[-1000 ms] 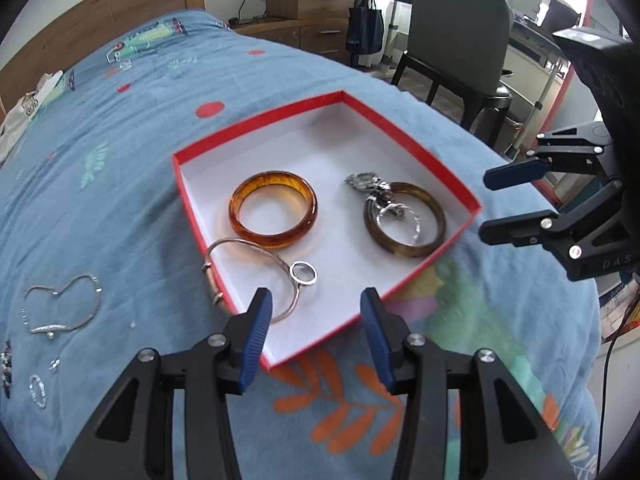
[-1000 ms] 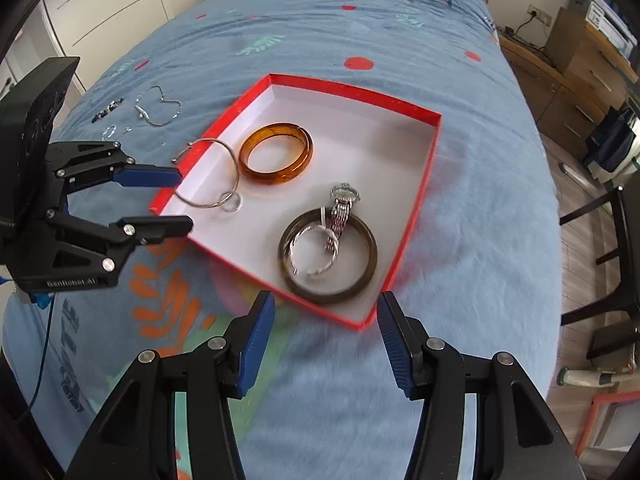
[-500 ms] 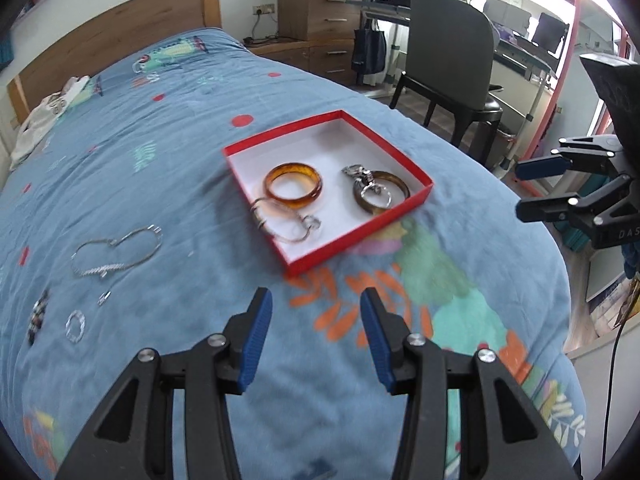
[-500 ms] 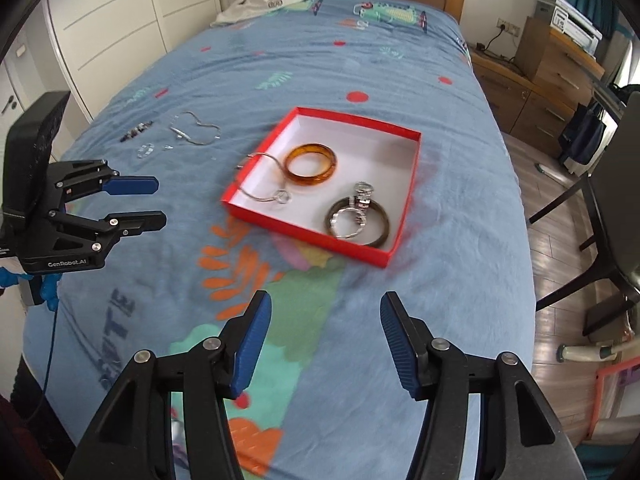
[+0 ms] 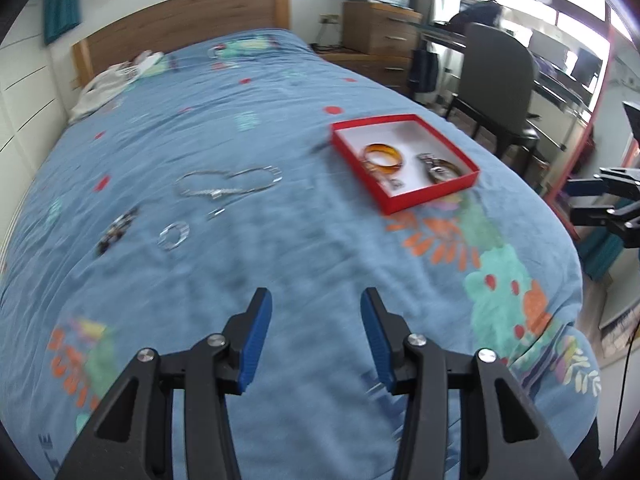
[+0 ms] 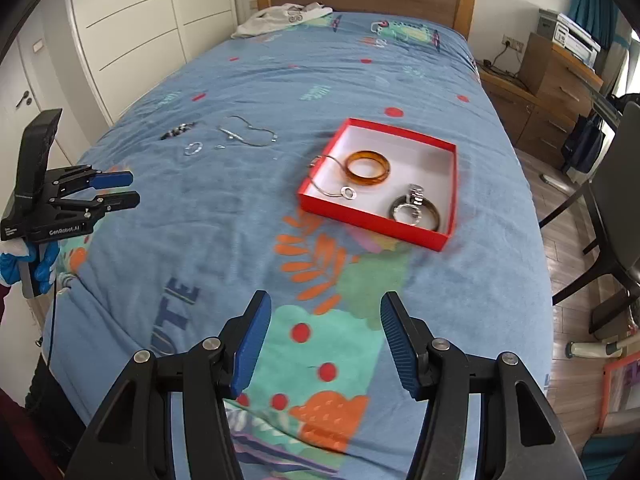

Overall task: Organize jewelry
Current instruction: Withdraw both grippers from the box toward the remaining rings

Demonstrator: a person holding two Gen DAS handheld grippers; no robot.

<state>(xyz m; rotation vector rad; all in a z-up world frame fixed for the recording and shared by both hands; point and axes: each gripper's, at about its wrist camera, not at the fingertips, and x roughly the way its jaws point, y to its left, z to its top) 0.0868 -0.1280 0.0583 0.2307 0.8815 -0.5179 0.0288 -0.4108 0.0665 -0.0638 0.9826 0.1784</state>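
Jewelry lies in red box (image 6: pixel 451 188); both hand-held grippers (image 6: pixel 116 188) (image 6: pixel 326 334) gape empty; left reads "CenRobot.AI"

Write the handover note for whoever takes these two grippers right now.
Left gripper: jaws open, empty, held above the bedspread, short of the loose jewelry.
Right gripper: jaws open, empty, pulled back from the red box.
In the box: amber bangle, dark bangle with a silver watch lying on it, and a wire bangle hanging over the near-left rim, not fully inside.
Loose on the bedspread: silver chain, small ring-shaped piece, dark beaded piece.
Left to do: move those three into the box, seat the wire bangle.
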